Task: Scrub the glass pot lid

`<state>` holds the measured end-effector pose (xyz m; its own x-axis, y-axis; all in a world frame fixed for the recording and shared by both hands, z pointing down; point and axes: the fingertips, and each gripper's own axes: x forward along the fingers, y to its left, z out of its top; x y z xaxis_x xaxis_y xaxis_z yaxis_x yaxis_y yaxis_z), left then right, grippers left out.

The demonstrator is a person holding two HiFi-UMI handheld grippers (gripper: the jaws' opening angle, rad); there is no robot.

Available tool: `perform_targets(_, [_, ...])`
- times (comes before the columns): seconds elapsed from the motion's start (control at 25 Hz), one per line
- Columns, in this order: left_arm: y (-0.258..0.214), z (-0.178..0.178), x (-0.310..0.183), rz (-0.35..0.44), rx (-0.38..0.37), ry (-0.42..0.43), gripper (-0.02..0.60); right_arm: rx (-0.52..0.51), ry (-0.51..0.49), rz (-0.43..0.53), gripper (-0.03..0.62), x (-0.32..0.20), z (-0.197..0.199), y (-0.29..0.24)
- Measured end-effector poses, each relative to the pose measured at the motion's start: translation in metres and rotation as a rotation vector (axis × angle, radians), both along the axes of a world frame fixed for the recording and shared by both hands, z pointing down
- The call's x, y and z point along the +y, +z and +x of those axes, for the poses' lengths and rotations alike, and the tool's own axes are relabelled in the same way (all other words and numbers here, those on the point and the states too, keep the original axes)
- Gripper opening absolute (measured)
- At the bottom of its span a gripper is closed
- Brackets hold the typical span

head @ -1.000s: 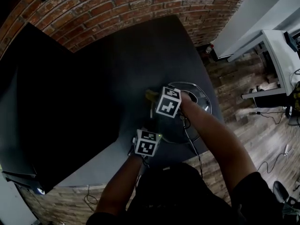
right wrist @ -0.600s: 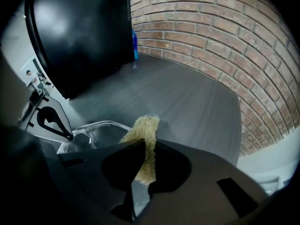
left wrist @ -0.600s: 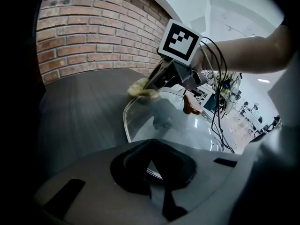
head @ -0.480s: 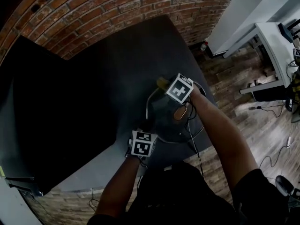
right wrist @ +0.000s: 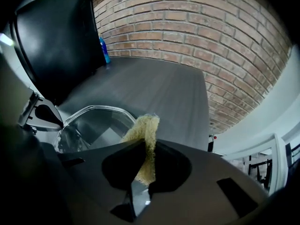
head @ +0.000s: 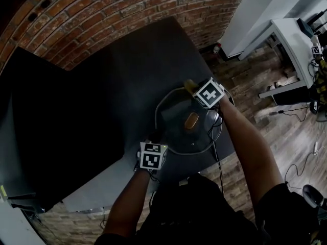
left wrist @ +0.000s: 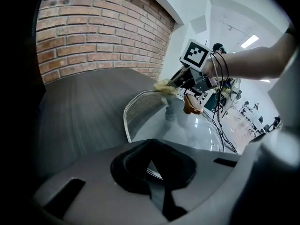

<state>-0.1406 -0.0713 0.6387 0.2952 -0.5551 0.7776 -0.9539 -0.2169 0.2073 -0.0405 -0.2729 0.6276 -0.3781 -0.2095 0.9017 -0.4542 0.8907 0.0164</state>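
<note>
Left gripper (left wrist: pixel 152 172): jaws pressed together on the near rim of the glass pot lid; in the head view the left gripper (head: pixel 156 143) sits low and centre in the frame, its marker cube facing the camera.
Right gripper (right wrist: pixel 140 170): jaws pinching a yellowish scrub pad, which sticks up out of them; in the head view the right gripper (head: pixel 198 90) sits right of centre, above the lid.
Scrub pad (right wrist: pixel 146 137): rough and fibrous, held upright between the jaws; in the left gripper view the scrub pad (left wrist: pixel 164 86) meets the far rim of the lid.
Glass pot lid (head: pixel 176 129): clear glass with a metal rim, lying on the tabletop between the two grippers, centre-right in the head view; it shows low and left in the right gripper view (right wrist: pixel 91 123).
Lid knob (head: pixel 191 120): brown, at the middle of the lid, just below the right gripper; it also shows in the left gripper view (left wrist: pixel 191 104).
Cables (head: pixel 213 137): dark, running along the right forearm and over the lid's right edge.
Tabletop (head: pixel 138 70): dark grey, filling the middle of the head view.
Brick wall (head: pixel 102 9): red-brown, along the top of the frame behind the tabletop.
Blue bottle (right wrist: pixel 103 50): small, standing at the far edge of the tabletop against the wall, upper left in the right gripper view.
Wooden floor (head: pixel 286 131): at the right of the head view, with a white desk (head: pixel 294 37) in the upper right corner.
</note>
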Motion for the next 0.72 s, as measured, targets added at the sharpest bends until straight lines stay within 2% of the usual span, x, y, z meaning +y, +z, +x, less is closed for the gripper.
perform_targets(0.2, [-0.001,0.000,0.000,-0.007,0.020,-0.018,0.034,0.011,0.083,0.005,0.048,0.001,0.038,0.003])
perform_targets(0.48, [-0.005,0.001,0.000,-0.014,0.011,-0.023,0.034,0.009,0.167,-0.006,0.048,0.017,0.082,0.001])
perform_targets(0.72, [-0.007,0.001,0.000,-0.016,0.000,-0.027,0.032,-0.008,0.207,0.003,0.048,0.038,0.109,-0.003])
